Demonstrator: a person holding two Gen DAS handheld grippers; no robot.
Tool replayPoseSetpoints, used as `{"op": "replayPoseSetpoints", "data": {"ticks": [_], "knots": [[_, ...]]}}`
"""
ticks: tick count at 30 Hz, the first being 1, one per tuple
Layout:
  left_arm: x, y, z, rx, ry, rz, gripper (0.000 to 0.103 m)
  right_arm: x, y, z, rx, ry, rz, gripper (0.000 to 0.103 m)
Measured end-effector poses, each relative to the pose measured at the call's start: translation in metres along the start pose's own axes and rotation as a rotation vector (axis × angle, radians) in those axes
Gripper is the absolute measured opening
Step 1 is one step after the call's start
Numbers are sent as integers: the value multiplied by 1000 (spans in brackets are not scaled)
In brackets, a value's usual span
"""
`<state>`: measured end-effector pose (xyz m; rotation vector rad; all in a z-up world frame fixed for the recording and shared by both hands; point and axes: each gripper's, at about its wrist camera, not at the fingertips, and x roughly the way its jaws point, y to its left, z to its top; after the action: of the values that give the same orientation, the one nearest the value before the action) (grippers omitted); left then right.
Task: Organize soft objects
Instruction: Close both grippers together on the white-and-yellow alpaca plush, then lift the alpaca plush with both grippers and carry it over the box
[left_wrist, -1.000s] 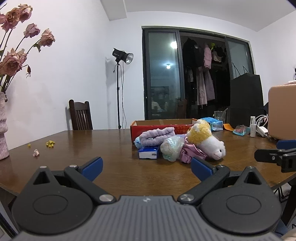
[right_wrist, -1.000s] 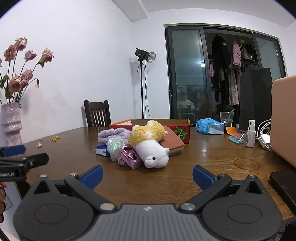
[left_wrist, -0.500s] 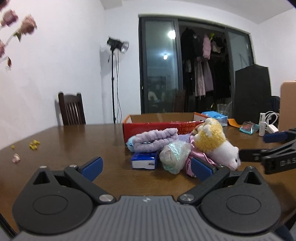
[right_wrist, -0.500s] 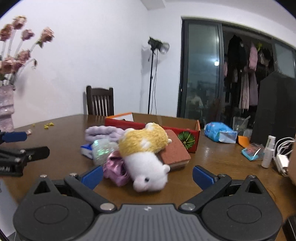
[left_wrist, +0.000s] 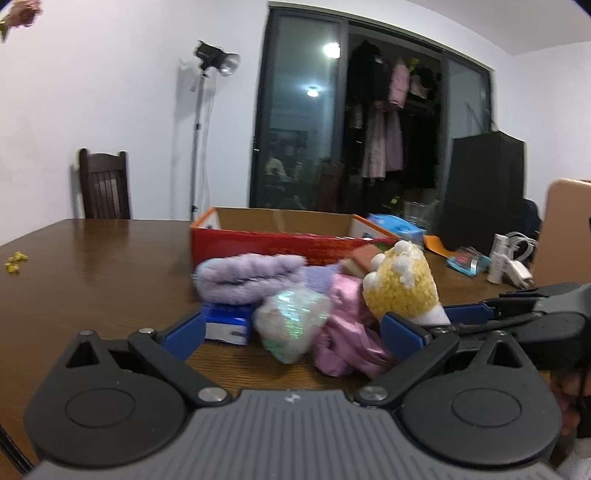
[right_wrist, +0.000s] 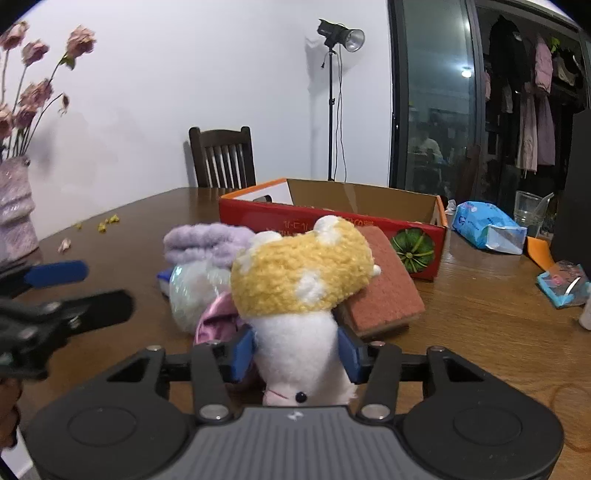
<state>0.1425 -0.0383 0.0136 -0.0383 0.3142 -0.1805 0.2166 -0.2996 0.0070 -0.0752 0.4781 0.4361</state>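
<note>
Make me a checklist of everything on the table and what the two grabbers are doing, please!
Surface: brown wooden table, petals and crumbs at its left side.
Job's things: plush toy, purple fuzzy cloth, pink satin scrunchie, shiny pale pouch, sponge, all piled before the open red cardboard box.
Clutter: blue tissue pack, glass, vase of dried roses, small blue box.
Grippers: right gripper closed on the plush toy's white front; left gripper open, facing the pile.
Cables: white charger lead at the right edge.
Surroundings: chair, studio light, clothes rack.
</note>
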Motion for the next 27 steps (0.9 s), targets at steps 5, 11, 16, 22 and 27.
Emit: {"op": "replayPoseSetpoints", "data": {"ticks": [5, 11, 16, 22, 27], "knots": [[-2, -22, -1, 21, 3, -97, 103, -48, 1, -22, 8, 20, 23, 49], [8, -37, 14, -37, -18, -196, 103, -88, -9, -42, -6, 14, -1, 80], [28, -58, 14, -5, 68, -211, 85, -85, -29, -54, 46, 34, 17, 79], [34, -52, -2, -110, 229, -242, 58, -65, -47, -46, 99, 36, -10, 78], [11, -58, -1, -27, 205, -370, 60, -56, -67, -32, 161, -67, -220, 78]]}}
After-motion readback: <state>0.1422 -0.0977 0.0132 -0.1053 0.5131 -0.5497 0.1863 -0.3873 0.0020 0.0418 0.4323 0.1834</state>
